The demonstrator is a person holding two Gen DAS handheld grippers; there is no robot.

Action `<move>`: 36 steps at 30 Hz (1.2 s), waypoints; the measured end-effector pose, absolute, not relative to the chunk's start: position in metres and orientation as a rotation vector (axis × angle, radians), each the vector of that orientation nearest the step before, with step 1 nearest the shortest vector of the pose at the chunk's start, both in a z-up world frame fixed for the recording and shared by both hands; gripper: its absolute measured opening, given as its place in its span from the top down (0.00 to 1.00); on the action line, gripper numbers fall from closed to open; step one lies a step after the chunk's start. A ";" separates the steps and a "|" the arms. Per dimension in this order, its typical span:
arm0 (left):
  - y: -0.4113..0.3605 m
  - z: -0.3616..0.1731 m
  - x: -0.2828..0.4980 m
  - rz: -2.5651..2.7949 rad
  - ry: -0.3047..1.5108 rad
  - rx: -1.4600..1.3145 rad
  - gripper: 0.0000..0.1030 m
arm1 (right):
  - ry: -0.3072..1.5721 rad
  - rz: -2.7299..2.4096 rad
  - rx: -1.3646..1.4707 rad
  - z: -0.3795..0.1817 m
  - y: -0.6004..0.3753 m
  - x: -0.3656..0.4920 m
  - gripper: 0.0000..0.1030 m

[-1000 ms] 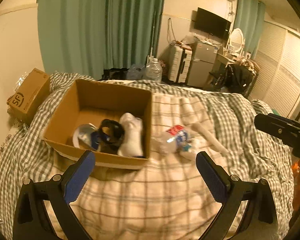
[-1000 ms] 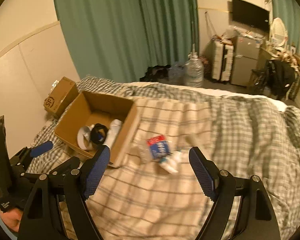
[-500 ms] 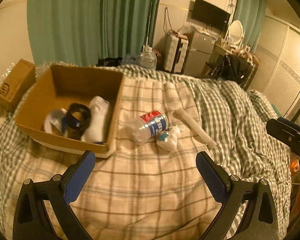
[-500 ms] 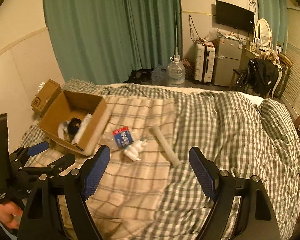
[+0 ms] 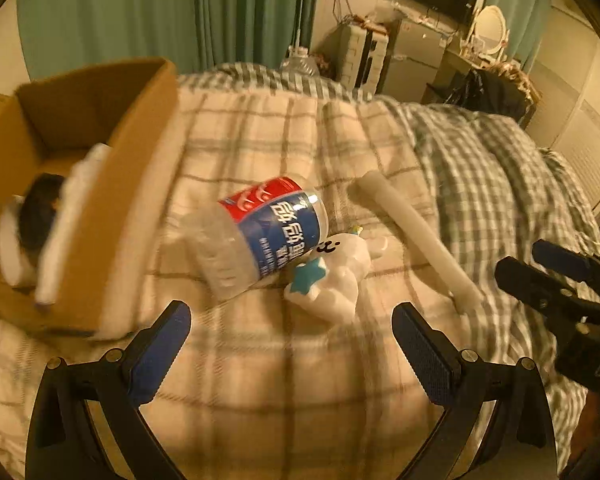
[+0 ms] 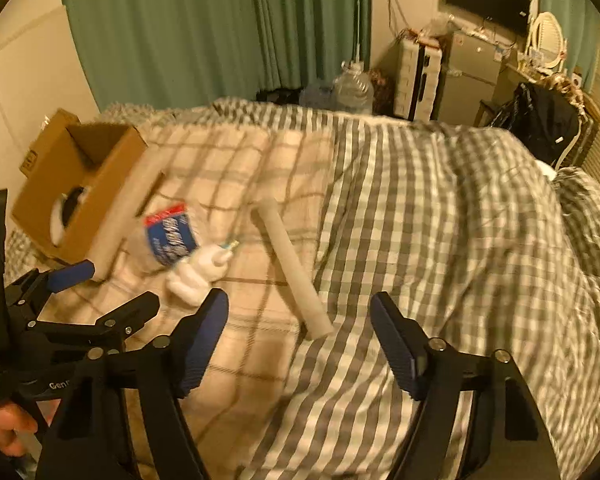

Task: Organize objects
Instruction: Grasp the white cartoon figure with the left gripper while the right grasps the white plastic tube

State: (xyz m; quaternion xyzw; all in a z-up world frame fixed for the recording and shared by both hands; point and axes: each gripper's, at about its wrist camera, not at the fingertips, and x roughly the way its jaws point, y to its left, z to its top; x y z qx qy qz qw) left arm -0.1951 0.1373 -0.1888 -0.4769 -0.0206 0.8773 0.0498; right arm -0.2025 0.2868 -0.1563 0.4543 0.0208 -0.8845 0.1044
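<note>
Both grippers have been brought lower and closer to the bed since the earlier frames, so that the loose items now fill much more of each view. The left gripper [image 5: 290, 350] is held with its jaws wide apart and nothing between them, above the checked blanket [image 5: 260, 380]. The right gripper [image 6: 298, 340] is also spread, with nothing gripped; its jaws have just been closing a little, and only bedding is seen between them.

Just ahead of the left gripper a crushed plastic bottle [image 5: 260, 232] with a red and blue label is lying on its side, touching a small white toy [image 5: 332, 276] with a blue star. A white tube [image 5: 416, 236] lies just beside them; in the right wrist view its near end [image 6: 316, 320] is seen close in front of the right gripper. The cardboard box [image 5: 112, 208] stands to the left of the bottle, cut off by the frame edge and smeared by motion blur. Inside it a white sock [image 5: 68, 220] and a dark rounded object [image 5: 40, 216] can be made out, but the latter cannot be identified. A hand [image 6: 8, 428] is partly seen at the lower left edge of the right wrist view, mostly hidden behind the left gripper's body.
</note>
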 end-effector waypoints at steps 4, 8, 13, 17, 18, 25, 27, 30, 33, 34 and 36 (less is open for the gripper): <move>0.147 -0.207 -0.209 2.673 -0.045 -1.485 0.00 | 0.031 -2.552 1.399 -0.186 0.290 -0.226 0.46; 0.150 -0.223 -0.217 2.669 -0.061 -1.520 0.01 | 0.020 -2.508 1.458 -0.214 0.293 -0.240 0.55; 0.159 -0.233 -0.220 2.647 0.008 -1.519 0.28 | 0.016 -2.461 1.477 -0.231 0.297 -0.240 0.74; 0.162 -0.228 -0.215 2.631 0.028 -1.488 0.52 | -0.014 -2.460 1.458 -0.227 0.297 -0.231 0.88; 0.161 -0.226 -0.212 2.627 0.034 -1.490 0.52 | -0.016 -2.463 1.453 -0.226 0.296 -0.228 0.89; 0.156 -0.200 -0.191 2.629 0.040 -1.450 0.52 | -0.046 -2.501 1.404 -0.195 0.297 -0.201 0.90; 0.154 -0.187 -0.184 2.633 0.043 -1.422 0.52 | -0.041 -2.520 1.385 -0.183 0.295 -0.193 0.90; 0.151 -0.164 -0.172 2.643 0.044 -1.376 0.52 | -0.044 -2.550 1.350 -0.163 0.293 -0.179 0.90; 0.144 -0.135 -0.160 2.664 0.044 -1.321 0.52 | -0.047 -2.578 1.301 -0.139 0.287 -0.165 0.90; 0.142 -0.128 -0.158 2.669 0.042 -1.309 0.52 | -0.043 -2.588 1.282 -0.130 0.284 -0.160 0.90; 0.134 -0.106 -0.151 2.683 0.029 -1.265 0.52 | -0.035 -2.609 1.237 -0.110 0.277 -0.149 0.91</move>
